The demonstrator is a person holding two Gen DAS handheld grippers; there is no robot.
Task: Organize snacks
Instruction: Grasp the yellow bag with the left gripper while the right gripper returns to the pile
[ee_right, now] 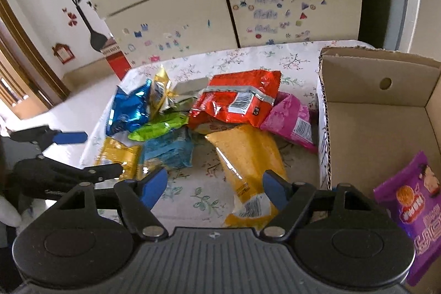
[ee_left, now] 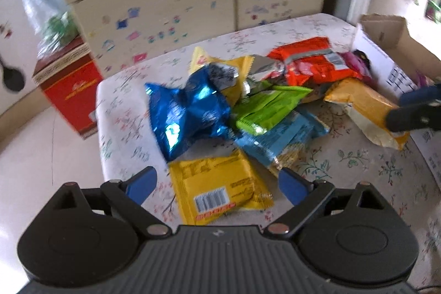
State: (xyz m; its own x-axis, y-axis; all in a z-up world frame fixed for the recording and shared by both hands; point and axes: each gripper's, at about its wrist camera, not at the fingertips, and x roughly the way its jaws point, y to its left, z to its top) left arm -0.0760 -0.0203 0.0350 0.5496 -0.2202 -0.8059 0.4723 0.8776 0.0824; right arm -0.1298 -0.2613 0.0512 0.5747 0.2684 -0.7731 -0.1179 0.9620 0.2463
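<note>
Snacks lie heaped on the floral table [ee_right: 248, 57], beside the cardboard box [ee_right: 377, 128] where a purple packet [ee_right: 413, 214] already sits. Largest near the right gripper [ee_right: 215, 188] is the long orange-yellow bag [ee_right: 248, 156]; its long axis runs away from the camera, barcode end nearest. The right tongs stand apart, straddling that near end without pressing. Closing across the narrow width should hold best. The left gripper [ee_left: 217, 185], also apart, hovers over a small yellow packet [ee_left: 217, 183].

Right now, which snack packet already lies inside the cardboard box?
The purple packet: it alone lies inside the cardboard box; all the other packets are piled on the floral tablecloth outside it.
</note>
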